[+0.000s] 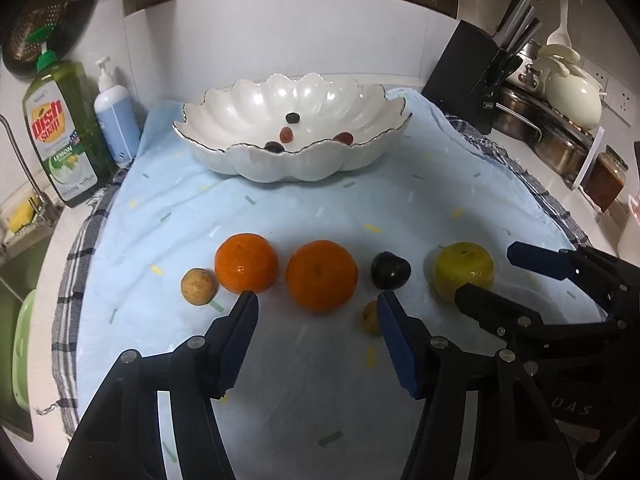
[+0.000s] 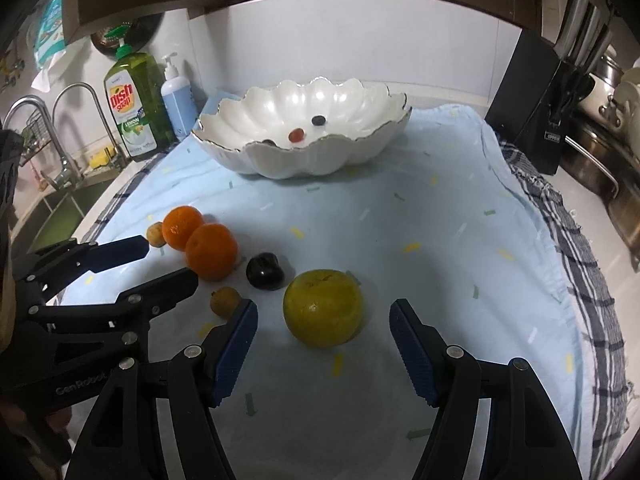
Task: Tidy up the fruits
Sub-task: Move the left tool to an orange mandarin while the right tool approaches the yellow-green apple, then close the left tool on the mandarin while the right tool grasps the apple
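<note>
On the light blue cloth (image 1: 320,208) lies a row of fruit: a small brown fruit (image 1: 199,286), two oranges (image 1: 246,262) (image 1: 322,276), a dark plum (image 1: 390,272), a yellow-green apple (image 2: 320,300) and a second small brown fruit (image 1: 370,318). My left gripper (image 1: 317,296) is open, its tips on either side of the right-hand orange without touching it. My right gripper (image 2: 323,306) is open too, straddling the apple with gaps on both sides. Behind the fruit stands a white scalloped bowl (image 1: 224,112) holding several grapes (image 1: 286,134).
A green dish soap bottle (image 1: 60,132) and a blue pump bottle (image 1: 116,120) stand at the back left beside a sink (image 2: 68,200). A black knife block (image 1: 476,80), steel pots (image 1: 532,128) and a jar (image 1: 606,178) line the right side.
</note>
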Available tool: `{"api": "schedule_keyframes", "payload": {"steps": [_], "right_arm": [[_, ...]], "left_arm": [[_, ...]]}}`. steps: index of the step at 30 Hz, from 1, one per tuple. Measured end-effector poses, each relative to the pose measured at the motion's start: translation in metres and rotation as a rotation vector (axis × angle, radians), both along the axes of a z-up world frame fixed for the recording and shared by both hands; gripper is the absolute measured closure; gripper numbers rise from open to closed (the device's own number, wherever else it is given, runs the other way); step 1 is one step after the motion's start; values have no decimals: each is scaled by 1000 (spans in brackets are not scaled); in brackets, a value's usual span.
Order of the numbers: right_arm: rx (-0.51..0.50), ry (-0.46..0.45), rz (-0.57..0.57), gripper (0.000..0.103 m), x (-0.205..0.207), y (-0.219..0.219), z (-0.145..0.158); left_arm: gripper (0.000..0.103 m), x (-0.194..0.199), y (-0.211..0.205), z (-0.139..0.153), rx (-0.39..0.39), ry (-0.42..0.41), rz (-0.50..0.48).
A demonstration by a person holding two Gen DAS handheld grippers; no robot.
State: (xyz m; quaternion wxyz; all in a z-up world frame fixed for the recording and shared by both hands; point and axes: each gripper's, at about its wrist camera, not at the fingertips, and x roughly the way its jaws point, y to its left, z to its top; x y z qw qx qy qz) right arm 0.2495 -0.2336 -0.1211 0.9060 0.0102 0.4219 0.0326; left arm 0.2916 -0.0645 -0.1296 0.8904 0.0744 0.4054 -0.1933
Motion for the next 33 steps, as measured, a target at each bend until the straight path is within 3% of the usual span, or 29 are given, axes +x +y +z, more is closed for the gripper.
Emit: {"api": "schedule_keyframes", "payload": {"steps": [9,24,33], "right_arm": [[13,18,0,34,8,0,-10],[46,63,1,53,21,-1,-23],[57,61,0,54,20,-2,-23]], "left_arm": [[46,16,-6,-6,-16,14,-3],[56,33,-15,-24,-16,53,-5],[57,31,-16,-22,-9,52,-6]]}}
